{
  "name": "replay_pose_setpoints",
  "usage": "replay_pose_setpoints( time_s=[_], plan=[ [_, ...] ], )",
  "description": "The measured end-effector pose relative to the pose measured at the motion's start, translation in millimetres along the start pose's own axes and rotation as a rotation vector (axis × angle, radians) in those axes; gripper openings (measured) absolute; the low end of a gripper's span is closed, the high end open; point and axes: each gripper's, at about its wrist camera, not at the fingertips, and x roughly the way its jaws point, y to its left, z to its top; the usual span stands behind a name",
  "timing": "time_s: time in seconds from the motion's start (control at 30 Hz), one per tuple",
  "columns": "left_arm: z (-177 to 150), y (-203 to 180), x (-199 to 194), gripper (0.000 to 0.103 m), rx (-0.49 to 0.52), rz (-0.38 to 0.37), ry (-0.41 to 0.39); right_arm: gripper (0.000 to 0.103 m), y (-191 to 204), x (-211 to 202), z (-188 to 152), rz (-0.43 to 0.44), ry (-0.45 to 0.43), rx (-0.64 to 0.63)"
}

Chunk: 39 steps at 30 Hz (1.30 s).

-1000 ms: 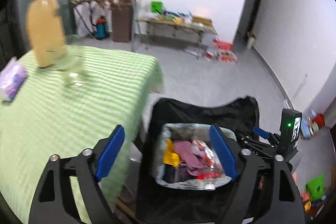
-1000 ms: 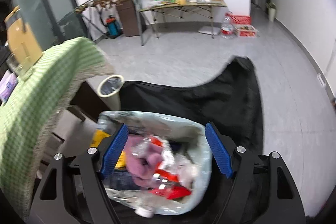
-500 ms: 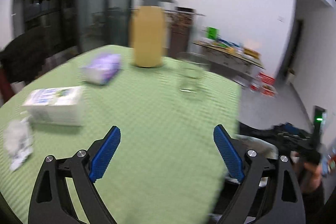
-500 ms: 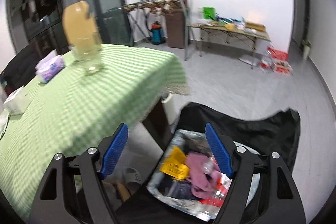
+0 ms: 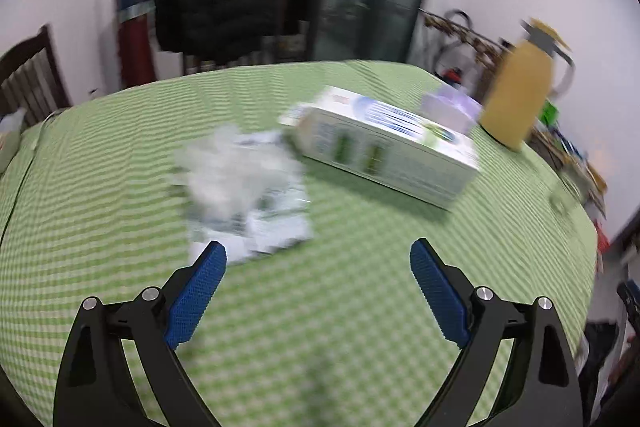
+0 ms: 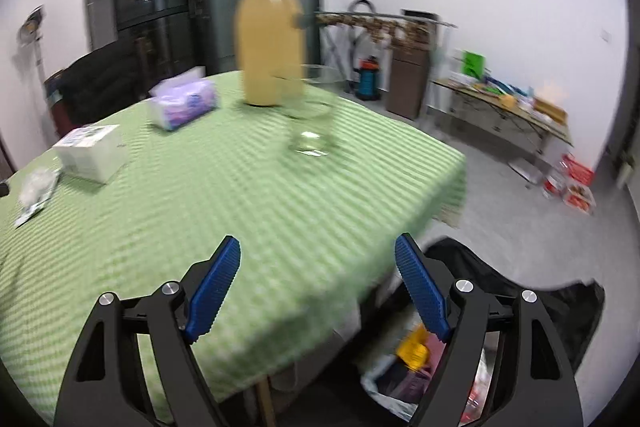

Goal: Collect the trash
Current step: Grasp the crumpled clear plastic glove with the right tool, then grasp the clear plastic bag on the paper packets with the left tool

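A crumpled white plastic wrapper [image 5: 244,187] lies on the green checked tablecloth [image 5: 120,187], blurred by motion. My left gripper [image 5: 318,247] hovers over the cloth just in front and to the right of it; its jaws are opening with nothing between them. My right gripper [image 6: 318,247] hangs over the table's near right corner, jaws opening and empty. Below that corner sits the lined trash bin [image 6: 404,371] with yellow and pink trash inside, on a black bag [image 6: 560,307]. The wrapper [image 6: 36,187] shows at far left in the right wrist view.
On the table are a white carton [image 5: 384,147], a purple tissue pack [image 5: 452,107], a yellow jug [image 5: 516,95] and a clear glass [image 6: 312,119]. A dark chair with a coat [image 5: 216,15] stands behind. Across the grey floor is a cluttered side table [image 6: 500,103].
Both views swung left from the trash bin onto the table. The left gripper crossed the cloth toward the wrapper and carton. The right gripper rose from above the bin to the table's corner.
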Motion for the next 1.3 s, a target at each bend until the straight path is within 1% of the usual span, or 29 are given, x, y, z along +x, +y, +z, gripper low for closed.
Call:
replay_pose_setpoints(
  time_s=[0.13, 0.17, 0.23, 0.27, 0.3, 0.4, 0.47, 0.5, 0.53, 0.57, 0.6, 0.63, 0.67, 0.7, 0.8, 0.87, 0.93, 1.0, 1.07, 1.1, 1.2, 1.27, 1.3],
  plan=[
    [2, 55, 11, 0.090, -0.137, 0.019, 0.026, 0.077, 59, 2, 20, 0.108, -0.024, -0.094],
    [2, 66, 14, 0.090, -0.164, 0.028, 0.027, 0.077, 78, 4, 26, 0.140, -0.027, -0.124],
    [-3, 89, 20, 0.090, -0.222, 0.064, 0.025, 0.077, 105, 5, 36, 0.187, -0.029, -0.165],
    [-3, 94, 23, 0.090, -0.236, 0.093, 0.039, 0.077, 125, 7, 43, 0.220, -0.034, -0.188],
    [-4, 100, 25, 0.090, -0.244, 0.144, 0.059, 0.077, 138, 9, 47, 0.242, -0.038, -0.198],
    [-7, 109, 20, 0.090, -0.232, 0.195, 0.014, 0.077, 198, 22, 60, 0.355, -0.035, -0.252],
    [-7, 113, 20, 0.090, -0.224, 0.233, 0.004, 0.077, 241, 36, 66, 0.427, -0.027, -0.294],
    [-7, 115, 21, 0.090, -0.227, 0.242, 0.005, 0.076, 273, 51, 70, 0.476, 0.007, -0.317],
    [-8, 117, 23, 0.090, -0.229, 0.244, 0.012, 0.076, 288, 59, 72, 0.497, 0.028, -0.321],
    [-9, 119, 24, 0.090, -0.232, 0.242, 0.021, 0.074, 318, 76, 72, 0.548, 0.072, -0.325],
    [-10, 123, 27, 0.090, -0.238, 0.246, 0.039, 0.068, 332, 85, 71, 0.576, 0.098, -0.328],
    [-10, 124, 30, 0.090, -0.242, 0.247, 0.050, 0.065, 357, 101, 70, 0.602, 0.137, -0.336],
    [-11, 126, 32, 0.090, -0.249, 0.245, 0.060, 0.058, 369, 109, 70, 0.606, 0.155, -0.339],
    [-11, 127, 33, 0.090, -0.255, 0.241, 0.065, 0.056, 390, 125, 70, 0.607, 0.185, -0.338],
    [-10, 126, 31, 0.090, -0.253, 0.237, 0.055, 0.055, 424, 156, 72, 0.620, 0.228, -0.301],
    [-10, 125, 30, 0.090, -0.254, 0.239, 0.047, 0.052, 439, 173, 73, 0.618, 0.250, -0.284],
    [-10, 127, 32, 0.090, -0.258, 0.241, 0.052, 0.038, 449, 191, 73, 0.628, 0.286, -0.264],
    [-11, 129, 34, 0.090, -0.266, 0.246, 0.056, 0.015, 446, 198, 71, 0.658, 0.321, -0.230],
    [-12, 131, 36, 0.090, -0.276, 0.250, 0.061, 0.005, 440, 192, 65, 0.666, 0.325, -0.226],
    [-12, 134, 39, 0.090, -0.280, 0.254, 0.067, 0.004, 435, 182, 63, 0.668, 0.313, -0.242],
    [-13, 140, 48, 0.090, -0.283, 0.271, 0.090, 0.003, 417, 148, 64, 0.686, 0.237, -0.280],
    [-13, 140, 49, 0.090, -0.282, 0.271, 0.091, 0.003, 397, 124, 59, 0.708, 0.195, -0.284],
    [-13, 139, 48, 0.090, -0.279, 0.268, 0.089, 0.003, 383, 112, 56, 0.697, 0.161, -0.289]
  ],
)
